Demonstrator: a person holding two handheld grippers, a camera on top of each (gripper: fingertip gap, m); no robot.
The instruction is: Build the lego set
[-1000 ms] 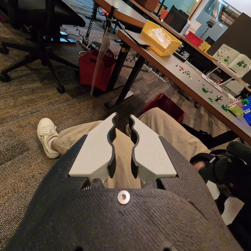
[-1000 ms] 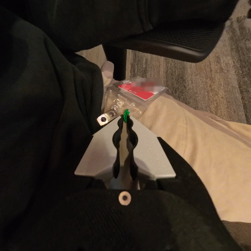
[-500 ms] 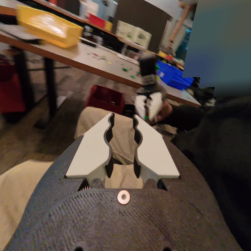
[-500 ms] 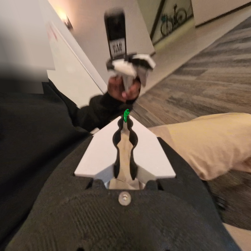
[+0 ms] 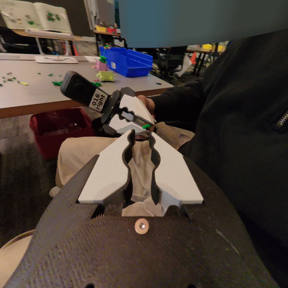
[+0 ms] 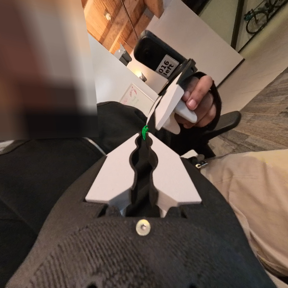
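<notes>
Right tongs (image 6: 144,134) pinch a small green lego piece (image 6: 144,132) at their tips, above the person's lap; left tongs (image 5: 141,135) gape empty just beside it. Loose green pieces (image 5: 57,82) lie scattered on the desk (image 5: 46,93) behind.

From my left feed I've got a long grey table (image 5: 46,93) with a brown edge running across the room, a dark red bin (image 5: 60,129) sitting on the carpet (image 5: 17,179) just below its near edge. There's a blue bin (image 5: 129,62) at the table's far end, and more tables behind carrying yellow and red bins (image 5: 106,29). Over on my right feed the view tilts hard: pale walls (image 6: 194,39), a wooden ceiling section (image 6: 118,23), a small warm lamp glow (image 6: 138,72). A bicycle (image 6: 261,17) is parked far off, and there's striped grey carpet on the right.
</notes>
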